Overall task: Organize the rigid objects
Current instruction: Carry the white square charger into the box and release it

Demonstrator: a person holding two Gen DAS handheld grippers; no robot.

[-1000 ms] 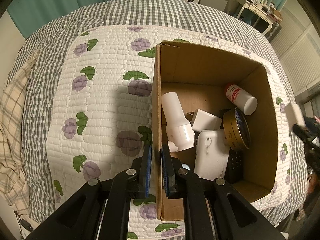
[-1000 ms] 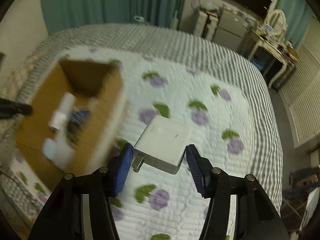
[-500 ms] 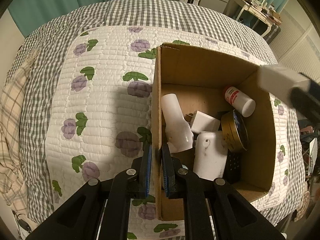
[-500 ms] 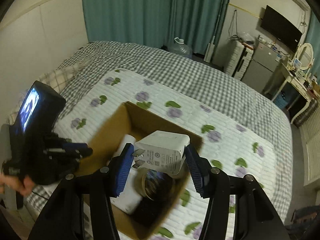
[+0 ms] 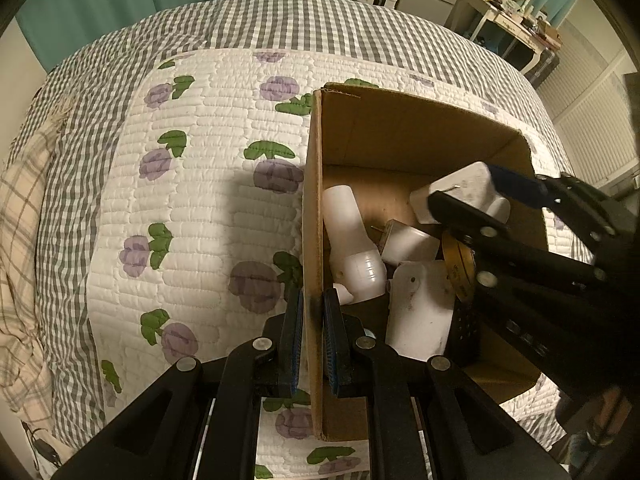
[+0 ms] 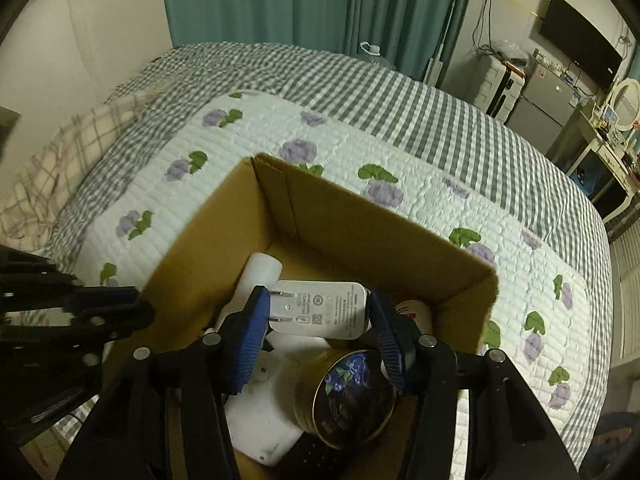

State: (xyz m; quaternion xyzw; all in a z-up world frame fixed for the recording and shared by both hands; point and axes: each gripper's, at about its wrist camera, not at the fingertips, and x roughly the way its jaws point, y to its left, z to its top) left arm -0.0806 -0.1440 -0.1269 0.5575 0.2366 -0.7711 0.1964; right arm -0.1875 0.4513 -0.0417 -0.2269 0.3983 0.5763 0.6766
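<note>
Right wrist view shows the right hand-held gripper point(image 6: 316, 326) pinching a white rectangular plastic charger plug point(image 6: 320, 308) across its width, suspended over the open brown cardboard box point(image 6: 348, 216) on the quilted floral bedspread point(image 6: 248, 136), presumably so it can be lowered among the things already inside. Its jaws have just been closing on the plug, whose two metal prongs point left beside a face of printed grey labels. Below sit a gold round tin with a blueberry lid point(image 6: 352, 396) and a white plastic bottle point(image 6: 260, 276). From the left wrist view, the left hand-held gripper point(image 5: 311, 336) is pressed together on the box's near wall, likely steadying the light carton while the plug goes in.
</note>
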